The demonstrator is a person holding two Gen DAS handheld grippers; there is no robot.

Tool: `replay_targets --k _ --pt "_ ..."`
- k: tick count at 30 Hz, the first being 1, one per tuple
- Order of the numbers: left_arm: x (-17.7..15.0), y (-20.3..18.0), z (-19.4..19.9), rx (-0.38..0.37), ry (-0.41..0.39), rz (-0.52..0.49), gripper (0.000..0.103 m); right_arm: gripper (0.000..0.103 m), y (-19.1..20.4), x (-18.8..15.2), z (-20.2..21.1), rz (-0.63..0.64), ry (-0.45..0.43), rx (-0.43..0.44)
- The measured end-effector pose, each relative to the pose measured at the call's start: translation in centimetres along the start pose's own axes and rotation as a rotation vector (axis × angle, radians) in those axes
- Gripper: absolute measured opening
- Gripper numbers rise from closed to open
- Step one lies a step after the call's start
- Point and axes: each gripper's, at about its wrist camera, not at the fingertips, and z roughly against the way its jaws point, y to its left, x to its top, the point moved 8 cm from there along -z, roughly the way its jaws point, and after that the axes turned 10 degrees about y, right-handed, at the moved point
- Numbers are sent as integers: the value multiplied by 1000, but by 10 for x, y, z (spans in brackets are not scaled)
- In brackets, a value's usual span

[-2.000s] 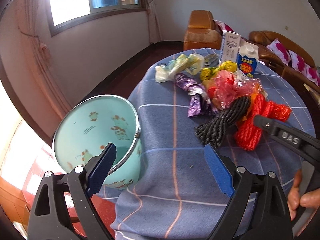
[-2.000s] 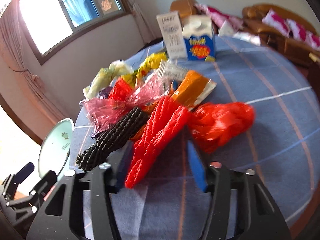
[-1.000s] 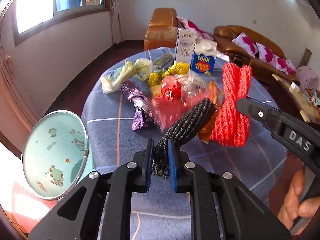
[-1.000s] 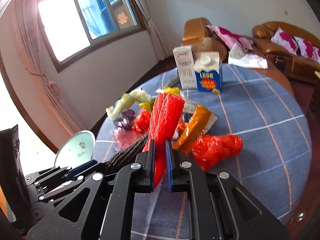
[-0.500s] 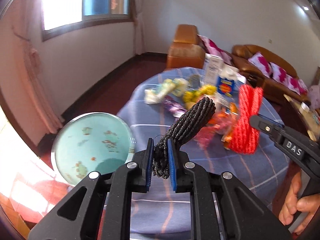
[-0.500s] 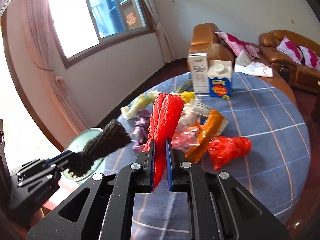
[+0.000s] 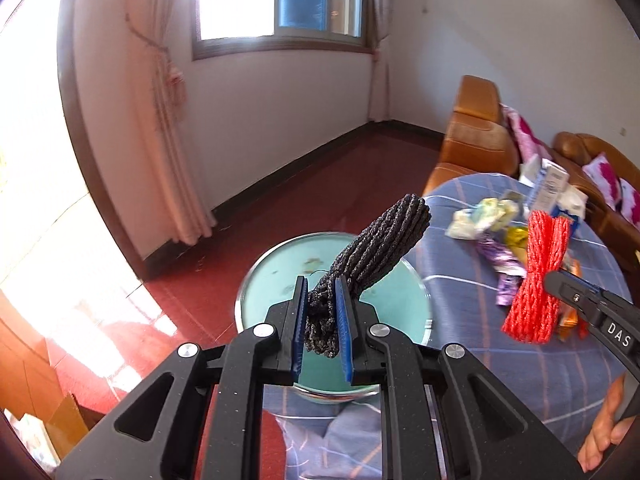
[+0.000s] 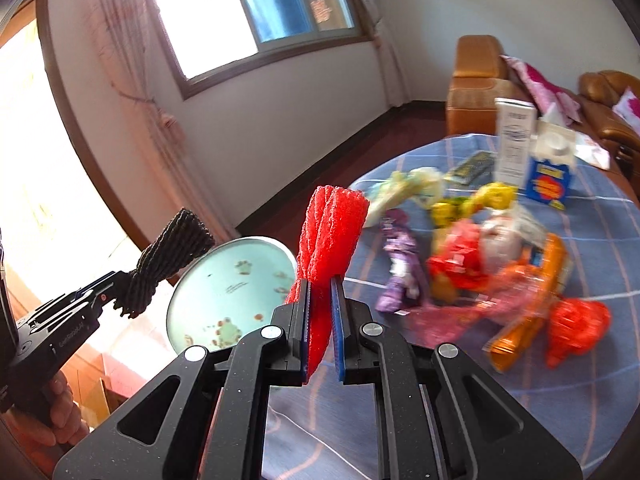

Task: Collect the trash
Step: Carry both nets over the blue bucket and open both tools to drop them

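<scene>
While sunlight pours through the window, the round counter (image 8: pixel 592 392) under its blue checked cloth takes up most of the right side of the room, with a tan sofa (image 8: pixel 480 80) behind it. Beside the counter's near edge stands a mint-green bin (image 7: pixel 280 300) with small cartoon prints inside, its mouth open upward. On the cloth lies a loose heap of trash: a blue carton (image 8: pixel 550 168) and a white box (image 8: pixel 514 140) standing at the far side, an orange wrapper (image 8: pixel 532 304), a crumpled red bag (image 8: pixel 576 328), a purple wrapper (image 8: pixel 400 272) and yellow scraps (image 8: pixel 488 196).

Over the bin's mouth, the left hand-held gripper (image 7: pixel 322 316) is clamped tight on a black foam net sleeve (image 7: pixel 380 244), which sticks up and leans right. Just to its right, above the counter's edge, the right hand-held gripper (image 8: pixel 320 316) is pinched closed on a red foam net sleeve (image 8: pixel 330 240), upright between the blue pads. Fingers of a person's hand (image 7: pixel 604 436) show at the lower right.
</scene>
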Motion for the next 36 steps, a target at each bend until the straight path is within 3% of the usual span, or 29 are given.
replay_targets --k 10,19,22,23,24,25,27,32,36 --pt "-12 27 -46 50 98 53 14 11 53 3 -69 80 117 66" --pt "-23 39 -81 84 164 63 15 11 70 -9 -118 118 233 80" --pt "-26 44 -89 87 186 74 17 16 68 -12 -126 102 261 87" --pt "-26 44 -90 86 189 72 18 23 67 -12 -126 99 262 84" --pt "-26 44 -91 88 190 68 23 29 68 -11 -126 98 258 81" --pt "-26 44 -90 94 189 67 34 31 68 -10 -125 98 253 77" --pt "-25 45 -88 111 179 66 45 33 68 -7 -123 100 246 76" --pt "-23 48 -83 128 169 72 51 34 66 -4 -112 97 222 75" --pt "-20 51 -77 144 160 82 57 41 65 -4 -103 93 197 71"
